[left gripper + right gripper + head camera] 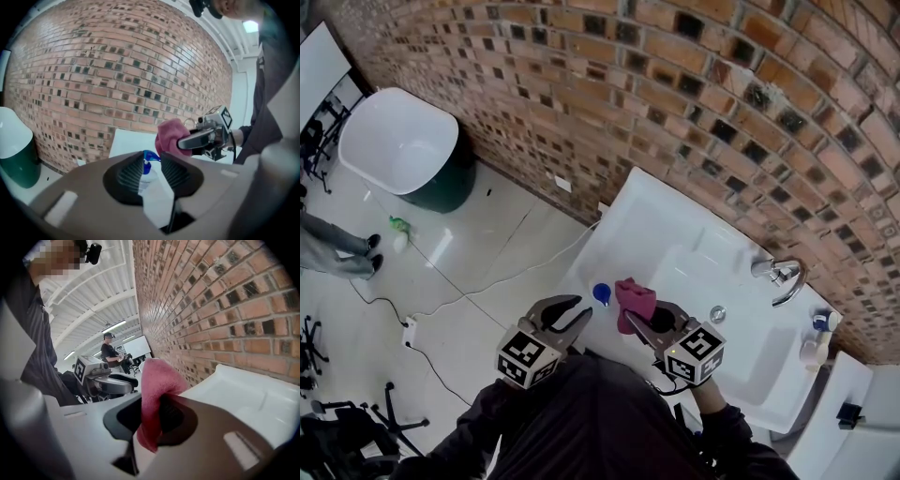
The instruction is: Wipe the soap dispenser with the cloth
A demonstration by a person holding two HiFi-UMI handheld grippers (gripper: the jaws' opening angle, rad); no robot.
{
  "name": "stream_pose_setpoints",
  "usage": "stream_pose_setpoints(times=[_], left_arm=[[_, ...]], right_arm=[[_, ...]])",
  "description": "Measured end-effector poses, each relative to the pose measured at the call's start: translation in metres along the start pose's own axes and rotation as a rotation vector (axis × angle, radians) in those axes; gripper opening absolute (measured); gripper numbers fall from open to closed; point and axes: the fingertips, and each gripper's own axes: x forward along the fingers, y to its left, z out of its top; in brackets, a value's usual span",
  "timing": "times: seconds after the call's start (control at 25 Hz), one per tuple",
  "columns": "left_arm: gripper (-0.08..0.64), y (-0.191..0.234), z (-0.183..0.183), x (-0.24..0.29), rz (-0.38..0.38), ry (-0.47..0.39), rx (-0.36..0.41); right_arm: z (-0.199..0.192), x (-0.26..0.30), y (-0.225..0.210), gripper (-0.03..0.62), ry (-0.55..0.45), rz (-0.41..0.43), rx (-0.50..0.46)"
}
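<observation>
In the head view my left gripper [585, 307] is shut on the soap dispenser [601, 293], a clear bottle with a blue pump, held above the sink's near left corner. The left gripper view shows the bottle [146, 174] pinched between the ribbed pads of that gripper [151, 164]. My right gripper [639, 311] is shut on a pink cloth [635, 298], bunched just right of the pump and close to it. In the right gripper view the cloth [157, 376] sticks up from between the jaws of that gripper [151, 408], and the left gripper [112, 383] shows beyond it.
A white sink [666, 225] with a chrome faucet [783, 275] stands against a brick wall [675, 84]. Another bottle [817, 349] sits at the sink's right end. A white tub on a green base [403, 141] stands on the floor at left, with cables and a person's legs [337, 248] nearby.
</observation>
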Motion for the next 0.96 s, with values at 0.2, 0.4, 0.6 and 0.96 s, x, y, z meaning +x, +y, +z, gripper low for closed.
stream_pose_setpoints(times=[0.2,0.4,0.6,0.96], left_arm=[[0.112,-0.0021,0.0040,0.0025,-0.010,0.000,0.016],[0.110,-0.0038,0.0054,0.0030,-0.017,0.001,0.018],[0.109,-0.0050,0.0054,0.0025,-0.019,0.003,0.019],[0.109,-0.0060,0.0067,0.0033,-0.020,0.002,0.023]], right_arm=[[0.0027,0.0020,0.0023,0.067,0.002,0.009,-0.010],[0.0035,0.0014,0.0025,0.067,0.006,0.006,-0.016],[0.0064,0.0008,0.0039,0.067,0.004,0.008,-0.020],[0.0093,0.0007,0.0049,0.067,-0.003,0.018,-0.009]])
